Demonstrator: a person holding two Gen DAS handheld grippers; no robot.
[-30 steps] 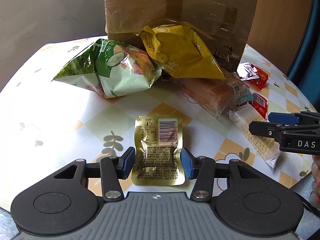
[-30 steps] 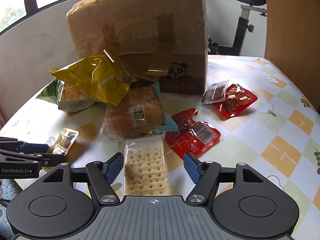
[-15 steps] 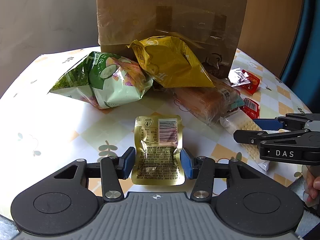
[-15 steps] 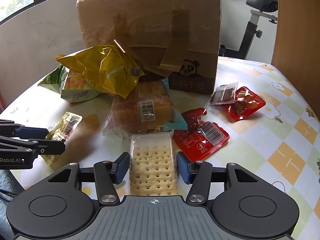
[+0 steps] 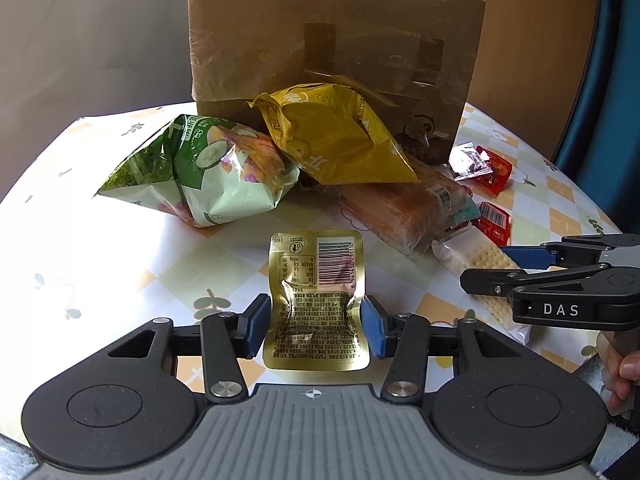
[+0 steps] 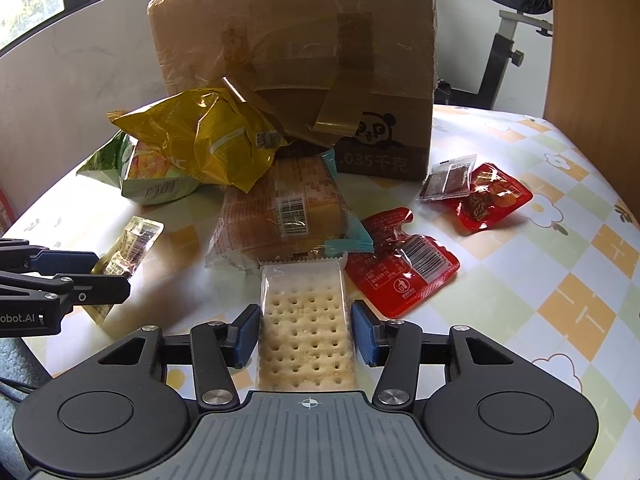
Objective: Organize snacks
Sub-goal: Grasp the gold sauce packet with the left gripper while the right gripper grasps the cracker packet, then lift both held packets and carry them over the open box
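Your left gripper pinches the gold pouch, in front of the cardboard box. Your right gripper is closing onto the cracker pack, pads touching.

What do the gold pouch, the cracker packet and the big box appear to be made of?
Gold pouch: metallised foil film, glossy and creased. Cracker packet: clear plastic wrap; the perforated crackers show through. Big box: brown corrugated cardboard, probably, patched with shiny brown tape.
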